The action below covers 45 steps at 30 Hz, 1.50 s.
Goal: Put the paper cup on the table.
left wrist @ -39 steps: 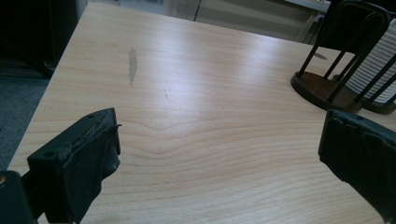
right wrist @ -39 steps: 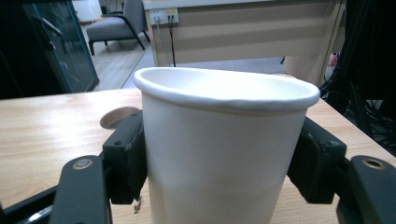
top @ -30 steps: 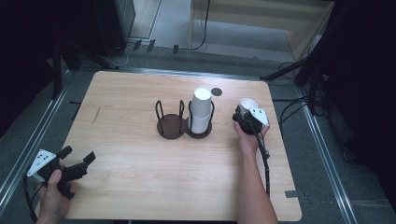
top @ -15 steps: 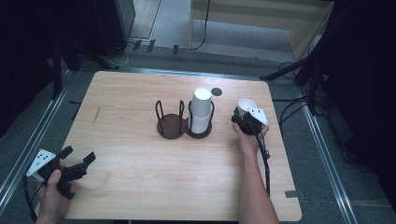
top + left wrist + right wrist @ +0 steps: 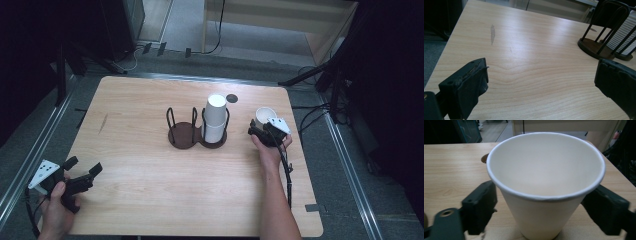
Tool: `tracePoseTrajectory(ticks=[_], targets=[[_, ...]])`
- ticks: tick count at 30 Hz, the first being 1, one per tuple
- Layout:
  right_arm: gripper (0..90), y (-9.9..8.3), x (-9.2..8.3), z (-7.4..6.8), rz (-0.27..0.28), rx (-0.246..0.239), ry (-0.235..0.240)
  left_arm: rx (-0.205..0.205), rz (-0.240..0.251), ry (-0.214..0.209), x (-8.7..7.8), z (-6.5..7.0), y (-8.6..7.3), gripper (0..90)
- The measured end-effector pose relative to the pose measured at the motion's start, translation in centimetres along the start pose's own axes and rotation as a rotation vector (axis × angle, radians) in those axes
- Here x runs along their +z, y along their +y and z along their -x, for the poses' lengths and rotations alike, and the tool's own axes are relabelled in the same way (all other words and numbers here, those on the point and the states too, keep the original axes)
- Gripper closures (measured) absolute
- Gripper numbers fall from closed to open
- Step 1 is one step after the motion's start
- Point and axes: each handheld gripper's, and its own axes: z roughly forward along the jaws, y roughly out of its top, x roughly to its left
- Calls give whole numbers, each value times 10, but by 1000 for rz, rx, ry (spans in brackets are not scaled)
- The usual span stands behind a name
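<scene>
A white paper cup [image 5: 546, 187] stands upright on the wooden table [image 5: 150, 165], at the right in the high view [image 5: 265, 114]. My right gripper [image 5: 541, 217] has a black jaw on either side of the cup. Its jaws have just been opening, and the pads now stand slightly off the cup's wall. From the high view, this gripper [image 5: 261, 127] sits just in front of the cup. My left gripper [image 5: 85, 165] rests open at the table's near left corner, with bare wood between its jaws [image 5: 541, 77].
A dark two-ring wire stand [image 5: 182, 136] sits mid-table, with a stack of white cups [image 5: 216, 117] in its right ring. The left gripper view shows the stand [image 5: 594, 47] and the stack [image 5: 624, 32] far off. A dark round spot [image 5: 231, 98] marks the table behind.
Both hands have kept their places and the cup stands on the same spot. The high view shows no clear shift.
</scene>
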Motion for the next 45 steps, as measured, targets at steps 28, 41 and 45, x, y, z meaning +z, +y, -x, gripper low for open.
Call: tracePoseTrajectory(ticks=[28,41,45], targets=[[0,20,-77,19,90,34,125,1,3,8,0,0,0,0],[0,10,-112,35,118,46,120,0,5,11,0,0,0,0],[0,5,-121,42,115,36,111,5,1,12,0,1,0,0]])
